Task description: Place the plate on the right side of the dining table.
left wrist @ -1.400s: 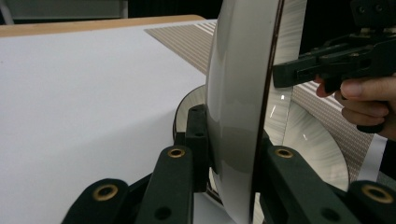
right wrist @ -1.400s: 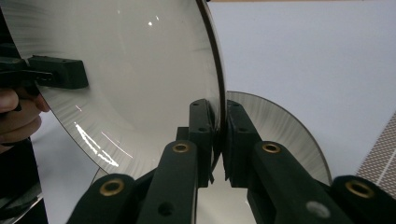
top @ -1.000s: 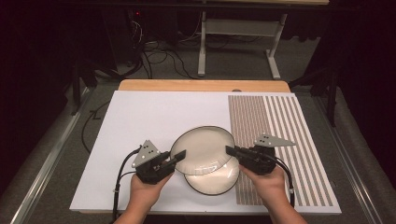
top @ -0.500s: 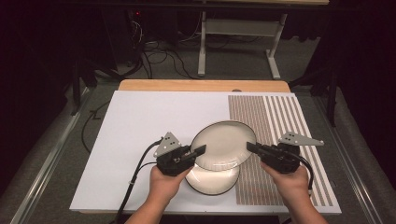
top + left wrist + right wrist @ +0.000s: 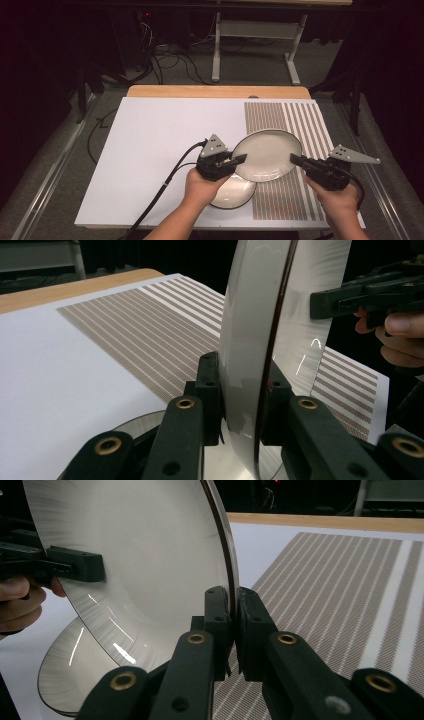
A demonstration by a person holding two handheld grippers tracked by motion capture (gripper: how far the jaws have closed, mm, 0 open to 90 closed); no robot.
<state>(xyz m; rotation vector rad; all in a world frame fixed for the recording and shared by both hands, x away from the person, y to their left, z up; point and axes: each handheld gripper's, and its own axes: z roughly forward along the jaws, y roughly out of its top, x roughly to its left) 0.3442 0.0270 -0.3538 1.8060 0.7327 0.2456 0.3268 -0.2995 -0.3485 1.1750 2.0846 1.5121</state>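
We are holding the upper plate (image 5: 267,155) between both tongs, lifted off the surface (image 5: 165,140). Our left tongs (image 5: 239,159) are clamping its rim at 9 o'clock, and our right tongs (image 5: 295,159) are clamping the rim at 3 o'clock, so the plate is spanning the gap between them. In the left gripper view the rim (image 5: 260,365) is sitting pinched between the two black jaws, and in the right gripper view the jaws are pressing shut on the thin edge (image 5: 231,580) the same way. A second plate (image 5: 232,192) is lying flat on the surface just under the lifted one, toward 7 o'clock of it, partly covered by our left hand (image 5: 202,187).

Both plates are round, shallow, glossy and pale, with a dark line edging the rim. The surface is matte white; its striped panel (image 5: 300,120) is running in fine brown and white bands. We are reading no writing anywhere.
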